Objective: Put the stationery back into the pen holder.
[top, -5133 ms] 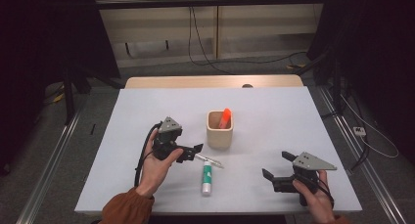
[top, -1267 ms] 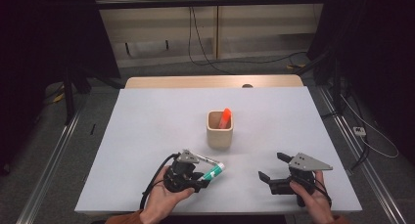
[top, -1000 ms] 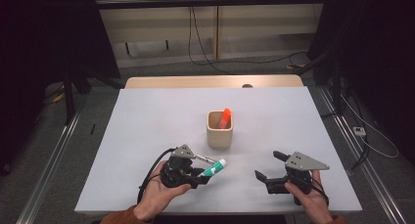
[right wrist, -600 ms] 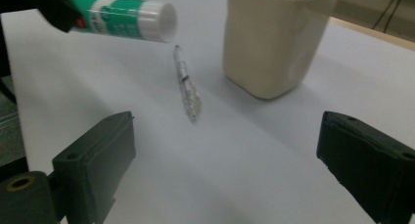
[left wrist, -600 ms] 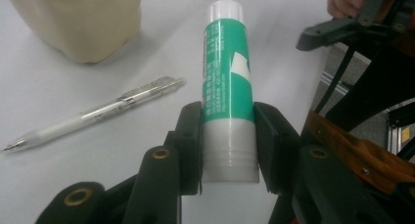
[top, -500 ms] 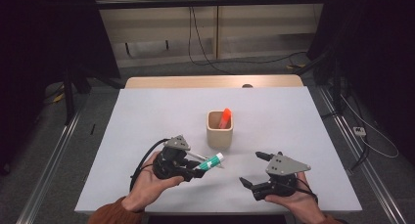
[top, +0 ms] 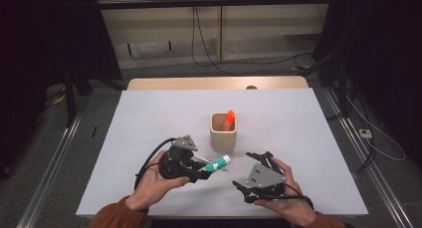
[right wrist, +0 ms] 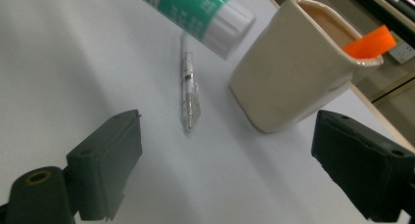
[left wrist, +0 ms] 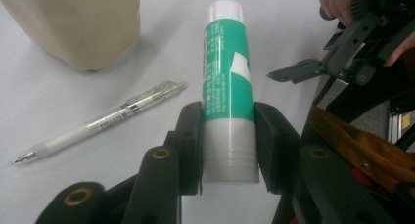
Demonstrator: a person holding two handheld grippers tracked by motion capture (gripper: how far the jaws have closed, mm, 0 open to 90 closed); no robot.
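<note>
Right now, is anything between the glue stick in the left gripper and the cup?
Nothing visible: the glue stick held by the left gripper points toward the cup; the pen lies flat below.

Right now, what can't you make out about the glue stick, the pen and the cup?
- Glue stick: small print blurred in the left gripper view; its base cut off by the top edge in the right gripper view.
- Pen: mostly behind the left claw in the high view.
- Cup: its wall hides the orange thing's lower part.
</note>
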